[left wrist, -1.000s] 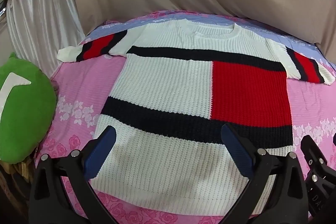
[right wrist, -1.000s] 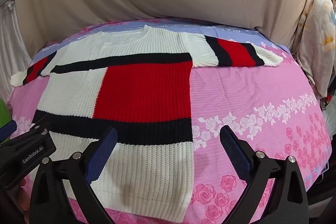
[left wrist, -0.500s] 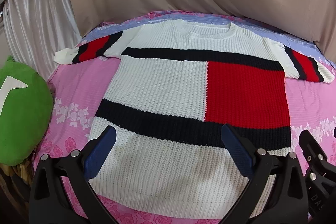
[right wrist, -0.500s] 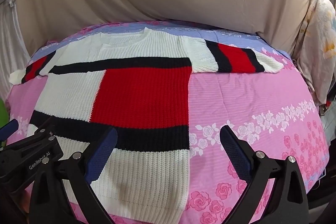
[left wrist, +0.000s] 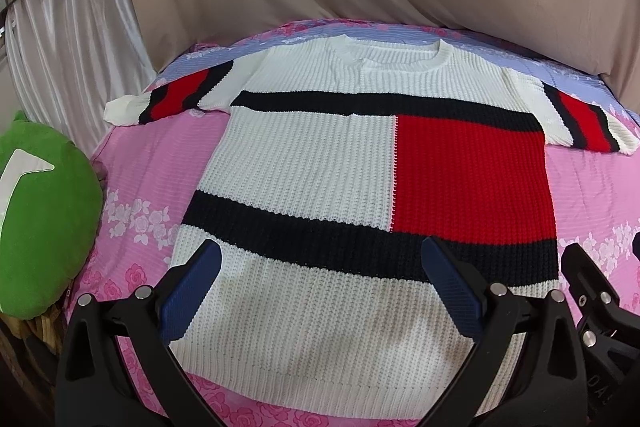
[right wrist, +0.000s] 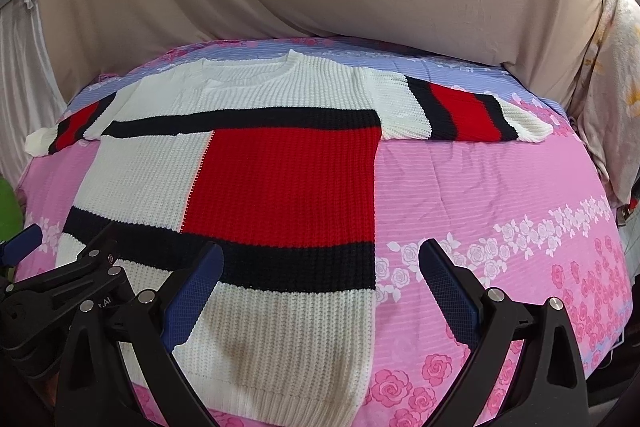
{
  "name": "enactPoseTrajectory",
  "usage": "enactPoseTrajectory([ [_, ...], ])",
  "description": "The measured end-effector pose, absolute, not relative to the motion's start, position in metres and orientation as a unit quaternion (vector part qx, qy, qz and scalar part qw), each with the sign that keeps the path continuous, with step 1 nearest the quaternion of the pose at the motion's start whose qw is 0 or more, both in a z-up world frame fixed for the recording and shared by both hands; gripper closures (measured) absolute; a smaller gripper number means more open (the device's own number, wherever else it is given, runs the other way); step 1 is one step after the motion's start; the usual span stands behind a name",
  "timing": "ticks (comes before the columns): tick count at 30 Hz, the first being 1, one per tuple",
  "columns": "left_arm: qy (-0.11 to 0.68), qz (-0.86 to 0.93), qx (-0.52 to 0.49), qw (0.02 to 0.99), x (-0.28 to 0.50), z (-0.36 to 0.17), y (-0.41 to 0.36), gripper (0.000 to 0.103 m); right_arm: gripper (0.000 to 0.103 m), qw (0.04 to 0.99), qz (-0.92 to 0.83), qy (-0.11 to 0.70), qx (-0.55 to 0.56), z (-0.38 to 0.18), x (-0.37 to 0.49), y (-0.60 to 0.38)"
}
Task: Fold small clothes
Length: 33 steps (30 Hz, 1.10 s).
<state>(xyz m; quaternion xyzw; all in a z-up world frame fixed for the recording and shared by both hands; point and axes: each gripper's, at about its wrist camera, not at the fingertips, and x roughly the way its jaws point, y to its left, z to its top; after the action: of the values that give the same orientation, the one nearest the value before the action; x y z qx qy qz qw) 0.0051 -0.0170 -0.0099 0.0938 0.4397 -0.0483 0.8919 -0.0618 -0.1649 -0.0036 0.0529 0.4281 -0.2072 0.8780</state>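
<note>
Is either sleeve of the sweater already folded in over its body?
No: both sleeves of the sweater lie spread outward on the bedspread.

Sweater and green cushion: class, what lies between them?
Only bare pink floral bedsheet separates the sweater from the green cushion, seen in the left wrist view.

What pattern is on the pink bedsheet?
Roses: the pink bedsheet has white and pink ones, clearest in the right wrist view.

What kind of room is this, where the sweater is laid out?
Probably a bedroom. The sweater lies flat on a bed covered by a pink rose-print sheet, a green cushion sits at one side, and curtains hang behind.
</note>
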Motion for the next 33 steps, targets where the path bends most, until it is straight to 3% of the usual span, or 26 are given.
enactPoseTrajectory([
  [33, 0.444, -0.044, 0.096, 0.89, 0.0138, -0.0138, -0.0184, 0.005, 0.006, 0.877, -0.203, 0.432, 0.053, -0.0088, -0.0546, -0.1699],
])
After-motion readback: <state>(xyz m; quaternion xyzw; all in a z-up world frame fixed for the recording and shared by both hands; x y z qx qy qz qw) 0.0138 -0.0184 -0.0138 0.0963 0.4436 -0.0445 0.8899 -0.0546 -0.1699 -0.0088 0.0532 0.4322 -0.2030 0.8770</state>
